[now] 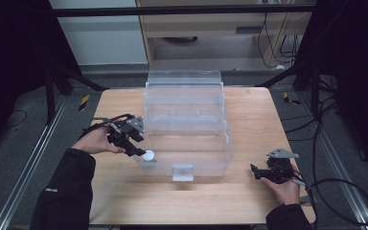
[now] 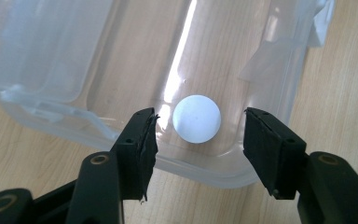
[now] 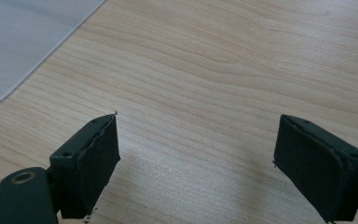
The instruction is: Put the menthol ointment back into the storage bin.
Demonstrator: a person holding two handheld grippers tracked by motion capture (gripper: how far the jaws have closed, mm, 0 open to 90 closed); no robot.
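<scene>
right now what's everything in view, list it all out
table: one, light wood, centre of the high view
box: one, clear plastic, lid open, mid-table
ball: one, white, in the box's near-left corner, beyond the left jaws
latch: one, clear, front wall of the box
left gripper: one, black, jaws open over the box rim
right gripper: one, black, jaws open above bare table at the right

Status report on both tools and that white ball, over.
Left tool open over white ball in clear box. Right tool open, empty, above table. Nothing blocking.
</scene>
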